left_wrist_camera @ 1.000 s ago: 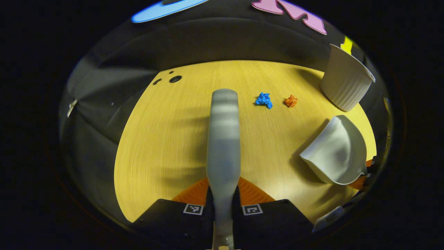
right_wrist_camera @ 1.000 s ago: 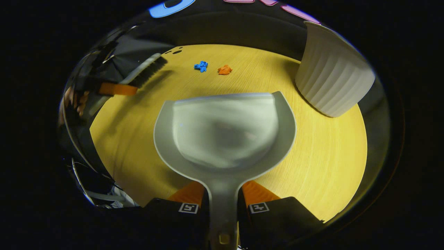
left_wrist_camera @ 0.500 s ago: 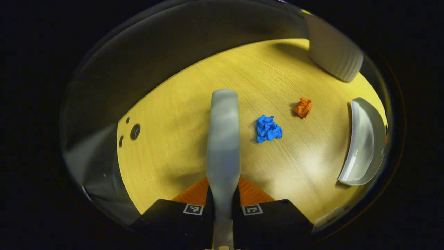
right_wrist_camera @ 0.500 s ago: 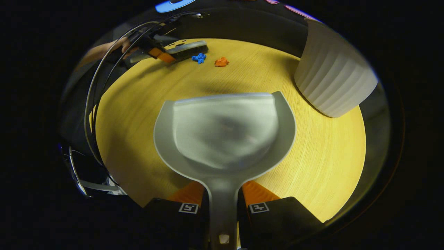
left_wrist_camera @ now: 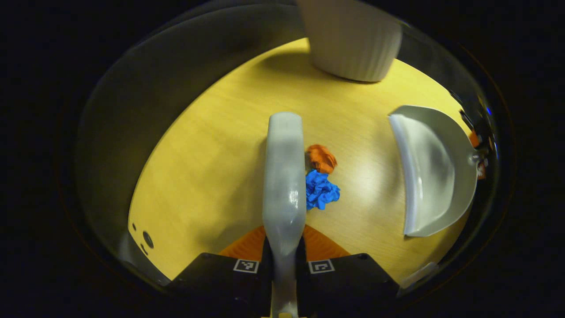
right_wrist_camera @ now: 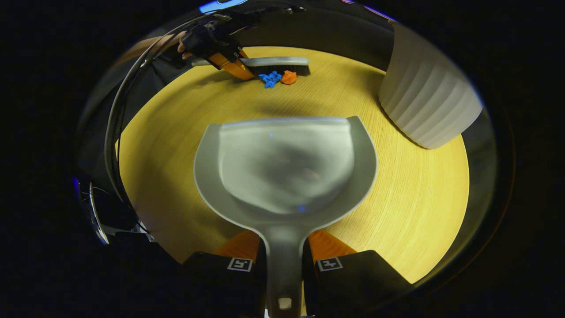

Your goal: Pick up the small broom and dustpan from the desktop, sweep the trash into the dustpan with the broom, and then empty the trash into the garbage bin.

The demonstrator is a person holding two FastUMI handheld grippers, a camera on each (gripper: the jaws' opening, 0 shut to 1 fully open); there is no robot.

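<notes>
In the left gripper view my left gripper (left_wrist_camera: 284, 260) is shut on the grey broom (left_wrist_camera: 284, 176), which runs straight ahead. A blue paper wad (left_wrist_camera: 321, 191) and an orange paper wad (left_wrist_camera: 322, 158) lie against the broom's right side. The grey dustpan (left_wrist_camera: 435, 170) rests farther right with its mouth toward them. In the right gripper view my right gripper (right_wrist_camera: 284, 265) is shut on the dustpan (right_wrist_camera: 287, 168) handle. Beyond its front lip the broom (right_wrist_camera: 273, 64) lies flat behind the blue wad (right_wrist_camera: 270, 78) and the orange wad (right_wrist_camera: 289, 77), held by the left gripper (right_wrist_camera: 227, 59).
A white ribbed garbage bin (left_wrist_camera: 351, 39) stands at the far edge of the yellow wooden tabletop (left_wrist_camera: 212, 154); it is on the right in the right gripper view (right_wrist_camera: 426, 97). Small cable holes (left_wrist_camera: 148, 239) sit near the table's corner. A hand (right_wrist_camera: 183, 44) holds the left gripper.
The broom has swung round behind the two wads and pushed them together against its bristle side. The bin has shifted toward the top centre of the left gripper view. The dustpan has stayed still.
</notes>
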